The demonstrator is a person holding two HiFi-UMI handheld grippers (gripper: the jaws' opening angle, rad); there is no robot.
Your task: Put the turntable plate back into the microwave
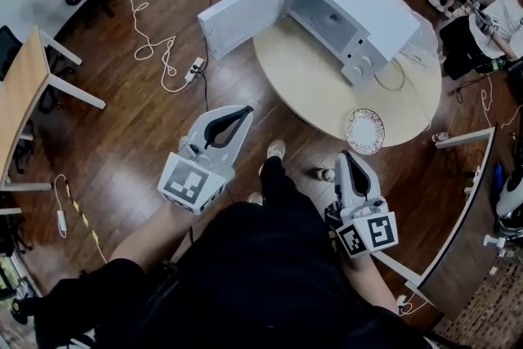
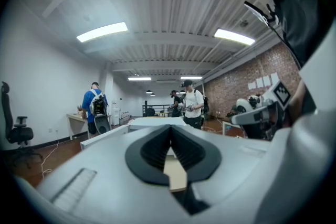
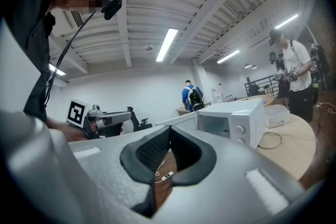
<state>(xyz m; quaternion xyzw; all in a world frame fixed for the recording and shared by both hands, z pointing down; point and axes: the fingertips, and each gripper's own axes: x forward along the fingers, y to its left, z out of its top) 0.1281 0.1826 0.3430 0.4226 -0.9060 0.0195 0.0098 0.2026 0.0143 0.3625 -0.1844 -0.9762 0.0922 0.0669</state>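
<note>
**Head view.** The turntable plate [image 1: 364, 131] lies flat on the round bench [image 1: 310, 86], at its near edge towards the right. It is just beyond the tips of the right tongs [image 1: 346, 154] and a little to their right, apart from them. The left tongs [image 1: 248, 109] hang over the wooden floor [image 1: 122, 118] off the bench's near-left edge, well apart from the plate. The plate is a pale disc with a darker patterned band round its rim, face up. Being round, it has no long axis and points no way. The white microwave [image 1: 351, 12] stands at the bench's far edge. Its door [image 1: 243, 14] is swung wide to the left, and its open cavity faces the near-left edge. Both tongs point roughly towards the bench.

**Left gripper view.** The left tongs [image 2: 169, 128] have their dark pads meeting at the tips, with nothing gripped. Only a strip of pale bench shows through the loop behind them. The right tongs [image 2: 257, 113] are at the right of this view, carrying a marker cube.

**Right gripper view.** The right tongs [image 3: 169, 128] are closed tip to tip and empty, and floor shows through the gap below the tips. Beyond them the microwave [image 3: 233, 120] sits on the bench [image 3: 294, 147] with its door [image 3: 181, 119] standing open towards the left. The left tongs [image 3: 107, 118] are held level at the left.
</note>
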